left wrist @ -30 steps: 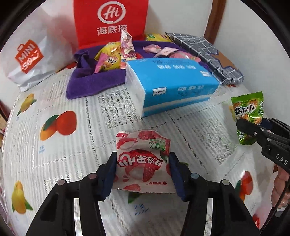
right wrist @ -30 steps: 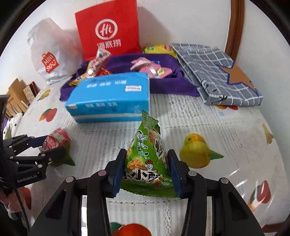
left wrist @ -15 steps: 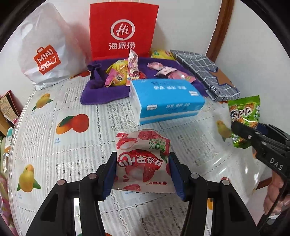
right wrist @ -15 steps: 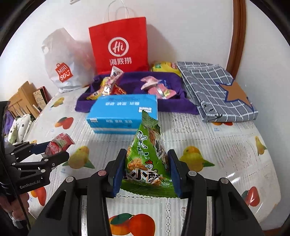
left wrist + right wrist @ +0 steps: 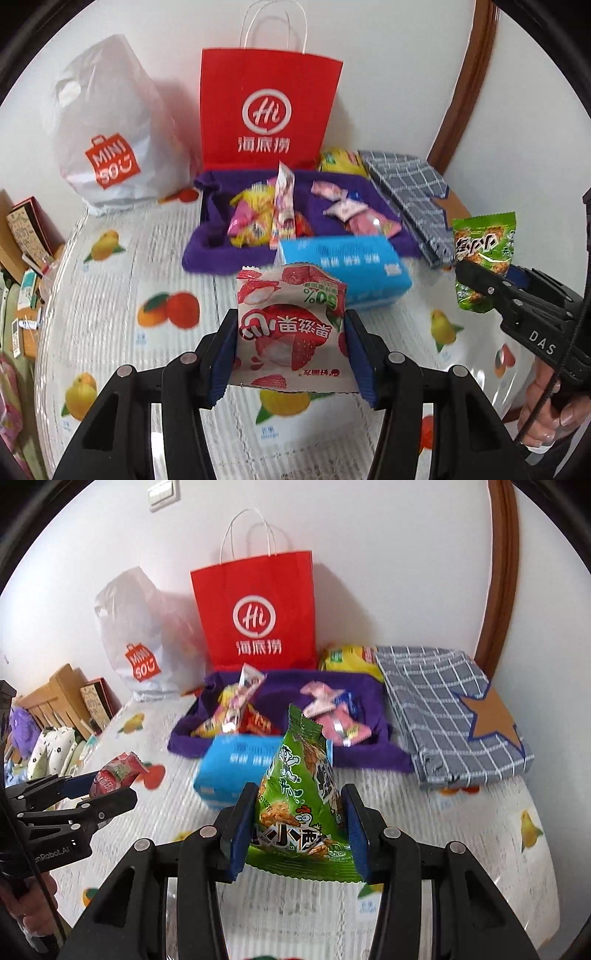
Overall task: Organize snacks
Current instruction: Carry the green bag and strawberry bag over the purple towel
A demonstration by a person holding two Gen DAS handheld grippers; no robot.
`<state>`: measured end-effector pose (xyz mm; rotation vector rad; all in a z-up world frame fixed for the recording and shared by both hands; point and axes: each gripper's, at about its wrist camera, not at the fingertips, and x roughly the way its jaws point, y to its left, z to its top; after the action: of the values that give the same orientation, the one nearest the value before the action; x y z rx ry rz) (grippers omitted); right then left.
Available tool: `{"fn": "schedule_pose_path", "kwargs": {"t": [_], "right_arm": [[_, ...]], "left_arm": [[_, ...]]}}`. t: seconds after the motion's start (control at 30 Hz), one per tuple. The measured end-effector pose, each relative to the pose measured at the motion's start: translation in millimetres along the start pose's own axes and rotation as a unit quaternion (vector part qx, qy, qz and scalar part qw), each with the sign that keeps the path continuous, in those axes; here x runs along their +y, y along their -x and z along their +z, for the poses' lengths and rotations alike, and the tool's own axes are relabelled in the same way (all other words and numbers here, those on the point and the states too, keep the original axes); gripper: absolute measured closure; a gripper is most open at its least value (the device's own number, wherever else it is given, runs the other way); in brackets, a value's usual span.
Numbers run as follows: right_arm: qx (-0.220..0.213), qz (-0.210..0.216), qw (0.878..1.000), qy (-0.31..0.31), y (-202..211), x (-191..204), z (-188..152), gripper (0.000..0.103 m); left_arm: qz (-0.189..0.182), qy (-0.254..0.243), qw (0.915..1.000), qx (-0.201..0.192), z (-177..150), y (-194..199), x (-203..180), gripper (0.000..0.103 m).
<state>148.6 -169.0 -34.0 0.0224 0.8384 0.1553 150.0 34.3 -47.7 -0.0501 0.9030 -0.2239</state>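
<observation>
"Hi" in a white ring with "海底捞" beneath, on the red paper carrier bag. "MINISO" on the white plastic bag. "50%" on the red-and-white strawberry snack packet. "DAS" on the black right gripper.

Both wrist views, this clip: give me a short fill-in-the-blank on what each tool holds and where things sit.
1. The left tool is shut on the ____ and white packet.
2. The right tool grips a ____ packet.
3. The blue tissue pack lies in front of a ____ tray holding snacks.
4. Behind the tray stands a ____ paper bag.

Missing words: red; green; purple; red
</observation>
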Motion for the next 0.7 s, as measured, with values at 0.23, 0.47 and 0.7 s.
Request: {"fn": "schedule_pose_path", "kwargs": {"t": [0.23,0.47,0.7], "right_arm": [[-0.010,-0.003,1.000,0.004,-9.5,-4.9,29.4,0.058],[-0.010,-0.013,1.000,0.004,-23.2,-14.3,54.4,0.058],[0.014,-0.015,1.000,-0.003,-48.1,-26.1,74.4,0.058]], "left_arm": [[-0.006,0.007,0.9999,-0.012,35.2,-3.7,1.0,0.050],[-0.001,0.003,0.9998,-0.019,65.0,-7.5,-3.6,0.050],[-0.001,0.004,0.9997,-0.024,87.1,-18.8,-6.3,0.050]]}}
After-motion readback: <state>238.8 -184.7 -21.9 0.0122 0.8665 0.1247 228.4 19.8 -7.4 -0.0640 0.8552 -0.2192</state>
